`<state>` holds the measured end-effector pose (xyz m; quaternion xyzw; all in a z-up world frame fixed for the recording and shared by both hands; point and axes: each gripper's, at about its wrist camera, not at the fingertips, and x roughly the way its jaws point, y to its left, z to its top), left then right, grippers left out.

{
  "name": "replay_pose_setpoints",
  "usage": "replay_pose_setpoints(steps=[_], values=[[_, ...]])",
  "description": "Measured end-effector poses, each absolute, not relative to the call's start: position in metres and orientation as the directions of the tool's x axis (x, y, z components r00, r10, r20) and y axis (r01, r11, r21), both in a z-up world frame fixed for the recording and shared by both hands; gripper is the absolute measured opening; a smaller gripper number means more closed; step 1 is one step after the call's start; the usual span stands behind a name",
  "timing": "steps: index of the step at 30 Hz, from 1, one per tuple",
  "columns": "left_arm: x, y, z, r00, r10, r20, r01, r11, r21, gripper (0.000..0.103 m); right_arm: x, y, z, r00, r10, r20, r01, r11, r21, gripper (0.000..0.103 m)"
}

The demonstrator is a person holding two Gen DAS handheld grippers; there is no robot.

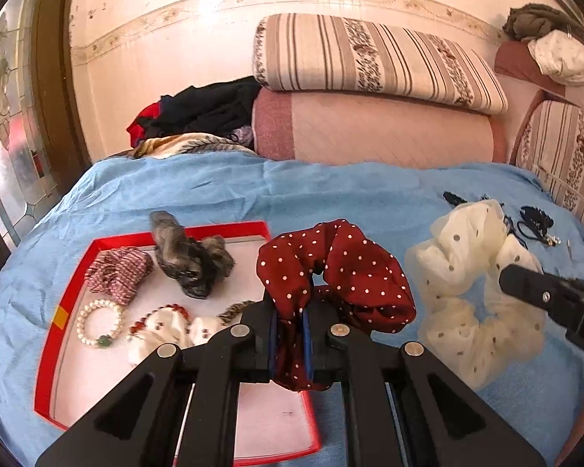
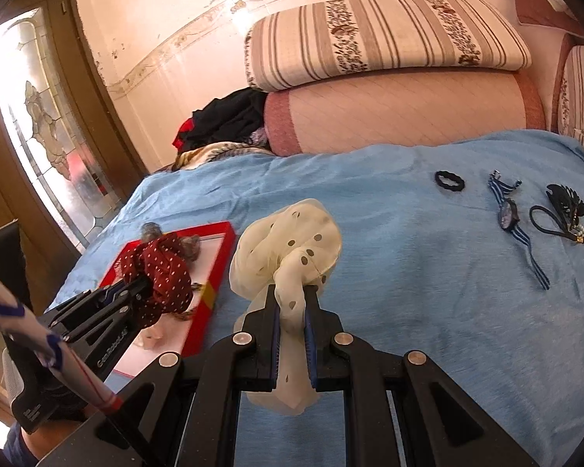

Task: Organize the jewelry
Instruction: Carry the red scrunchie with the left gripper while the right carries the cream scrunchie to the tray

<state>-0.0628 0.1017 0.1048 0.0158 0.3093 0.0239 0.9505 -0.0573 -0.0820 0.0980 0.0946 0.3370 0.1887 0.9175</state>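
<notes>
Dark-red white-dotted scrunchie (image 1: 342, 272), cream dark-dotted scrunchie (image 2: 292, 241), red tray (image 1: 44, 350)

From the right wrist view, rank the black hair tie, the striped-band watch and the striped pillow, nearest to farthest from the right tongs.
1. Striped-band watch, on the blue cover, right of the right tongs.
2. Black hair tie, farther back on the cover.
3. Striped pillow, against the wall.

A blue-covered bed (image 2: 408, 233) carries a red tray (image 1: 48, 334), a black hair tie (image 2: 449, 181) and a striped watch (image 2: 512, 214) — well apart.
</notes>
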Motion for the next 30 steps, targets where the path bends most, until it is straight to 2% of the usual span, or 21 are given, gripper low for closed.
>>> replay_pose_setpoints(steps=[16, 30], values=[[-0.088, 0.175, 0.125, 0.831, 0.087, -0.549, -0.119, 0.993, -0.023, 0.01, -0.08, -0.024, 0.12, 0.689, 0.453, -0.565, -0.322, 0.891, 0.321, 0.012], [-0.116, 0.286, 0.128, 0.797, 0.207, -0.568, -0.303, 0.95, -0.079, 0.01, -0.084, 0.057, 0.127, 0.598, 0.577, -0.557, -0.439, 0.816, 0.375, 0.012]])
